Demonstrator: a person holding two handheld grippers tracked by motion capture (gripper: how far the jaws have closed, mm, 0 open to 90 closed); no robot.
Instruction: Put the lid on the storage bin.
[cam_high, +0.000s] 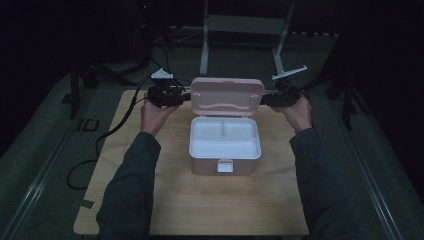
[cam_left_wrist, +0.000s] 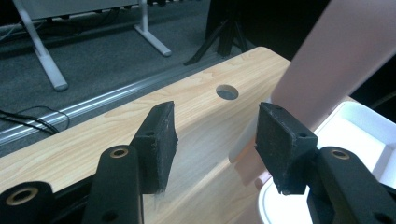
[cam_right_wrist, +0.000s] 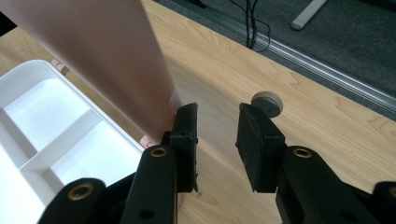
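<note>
Wooden worktop (cam_high: 150, 200) carries a pink box (cam_high: 222, 162) at centre, lid (cam_high: 227, 95) raised upright; rigid, light, smooth plastic, best taken at the lid's side edges. Left gripper (cam_left_wrist: 215, 140) and right gripper (cam_right_wrist: 217, 140) flank it, jaws apart, empty.

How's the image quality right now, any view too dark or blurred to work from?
High view: dim, surroundings nearly black, though the pink box and its raised lid stay readable. Left gripper view: bright, the lid softly blurred. Right gripper view: bright, sharp wood grain on the table.

The box (cam_high: 225, 160) looks like smooth pink plastic, its tray (cam_high: 225, 137) glossy white, the table (cam_high: 200, 205) pale wood-grain.
</note>
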